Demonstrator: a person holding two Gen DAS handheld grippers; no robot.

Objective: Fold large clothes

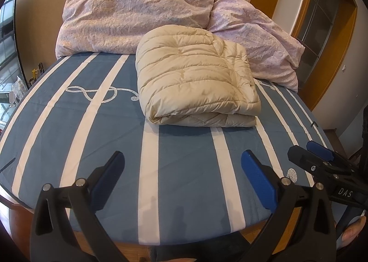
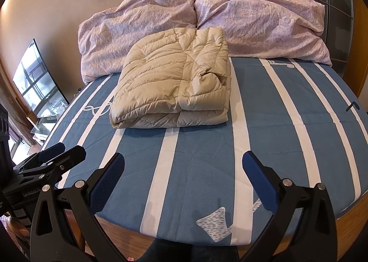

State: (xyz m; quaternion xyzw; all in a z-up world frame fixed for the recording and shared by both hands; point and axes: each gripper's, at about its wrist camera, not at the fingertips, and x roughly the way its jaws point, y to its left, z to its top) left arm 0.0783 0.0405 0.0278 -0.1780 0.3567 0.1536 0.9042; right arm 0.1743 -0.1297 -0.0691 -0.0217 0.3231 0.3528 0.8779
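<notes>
A beige quilted down jacket (image 1: 195, 75) lies folded into a thick rectangular bundle on the blue-and-white striped bed (image 1: 179, 158), near the pillows. It also shows in the right wrist view (image 2: 174, 78). My left gripper (image 1: 182, 160) is open and empty, above the near part of the bed, well short of the jacket. My right gripper (image 2: 184, 163) is open and empty, also over the near edge of the bed (image 2: 202, 170). The right gripper shows at the right of the left wrist view (image 1: 309, 149), the left gripper at the left of the right wrist view (image 2: 61, 150).
Two crumpled pink pillows (image 1: 138, 11) (image 2: 260, 18) lie against the wall behind the jacket. A wooden door frame (image 1: 322, 32) stands at the right. A window (image 2: 34, 82) and a cluttered low shelf are at the left. The wooden bed frame (image 2: 352, 223) edges the mattress.
</notes>
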